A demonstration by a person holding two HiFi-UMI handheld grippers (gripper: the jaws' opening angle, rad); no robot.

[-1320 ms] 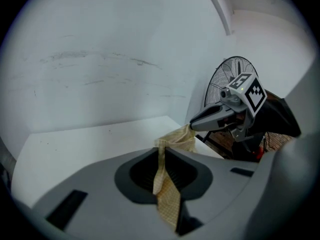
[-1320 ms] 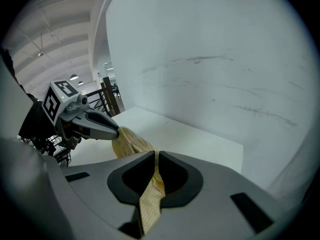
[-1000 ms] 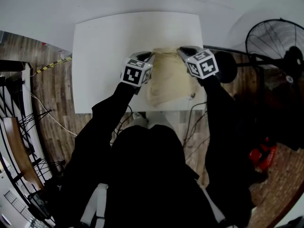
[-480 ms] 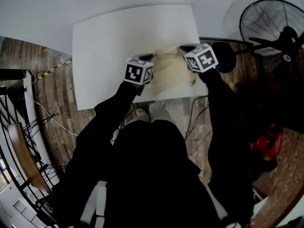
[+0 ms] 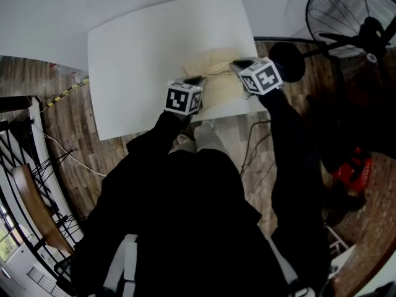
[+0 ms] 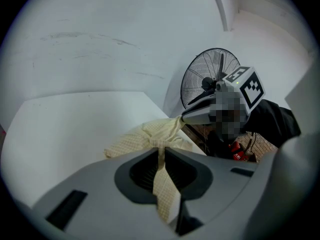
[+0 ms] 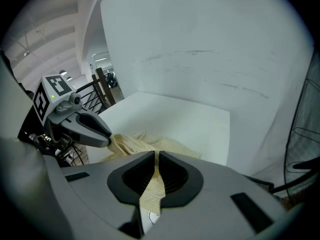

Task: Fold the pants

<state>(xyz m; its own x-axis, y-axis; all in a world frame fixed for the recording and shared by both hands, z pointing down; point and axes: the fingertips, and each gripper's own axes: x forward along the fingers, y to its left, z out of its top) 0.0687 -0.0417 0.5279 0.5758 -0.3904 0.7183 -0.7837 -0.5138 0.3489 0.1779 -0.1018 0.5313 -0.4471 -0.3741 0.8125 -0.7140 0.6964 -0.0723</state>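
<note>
Pants (image 5: 218,76) lie on a white table (image 5: 136,54) over wood floor (image 5: 65,125), fan (image 5: 346,11) nearby.

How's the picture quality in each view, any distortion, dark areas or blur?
Head view: heavy fisheye curves the table edges, and the person's dark clothing reads as flat black. Left gripper view: round black vignette, a mosaic patch right of centre, the pants weave legible. Right gripper view: same vignette, soft even light, no glare.
</note>
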